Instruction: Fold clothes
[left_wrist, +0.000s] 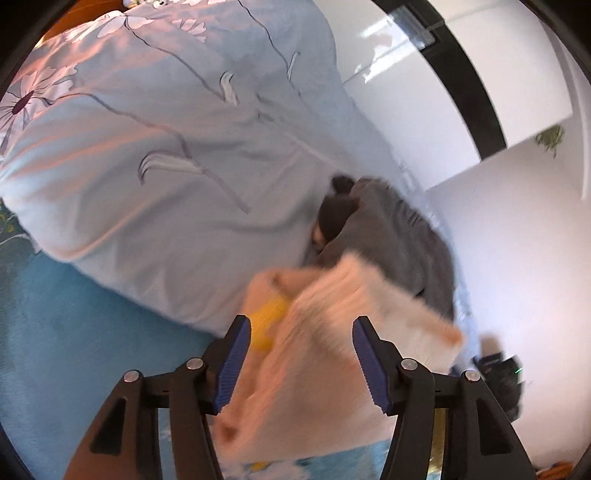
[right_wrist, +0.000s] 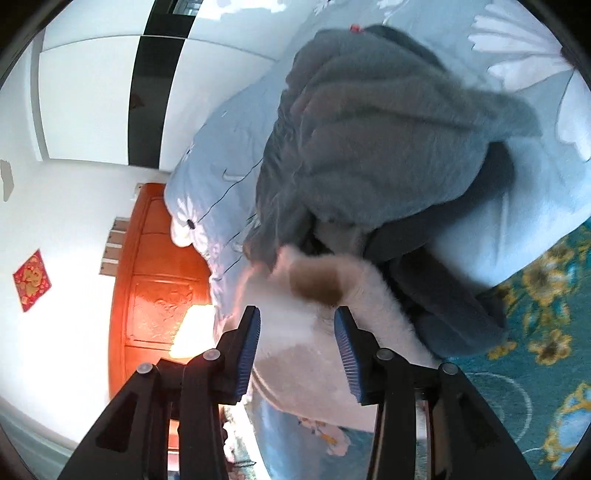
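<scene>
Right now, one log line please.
left: open, over peach garment | right: open, over white garment | grey garment: unfolded on duvet

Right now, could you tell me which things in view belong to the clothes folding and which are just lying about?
Belongs to the job:
- cream garment, between the open left gripper
- grey garment heaped on the bed
- right gripper, also open

Just lying about:
- floral duvet
- teal patterned sheet
- orange wooden headboard

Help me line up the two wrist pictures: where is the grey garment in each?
Left wrist: grey garment right of centre, on the pale blue duvet's edge.
Right wrist: grey garment fills the upper centre, heaped on the duvet.
Shared landmark: the wardrobe's black stripe.
</scene>
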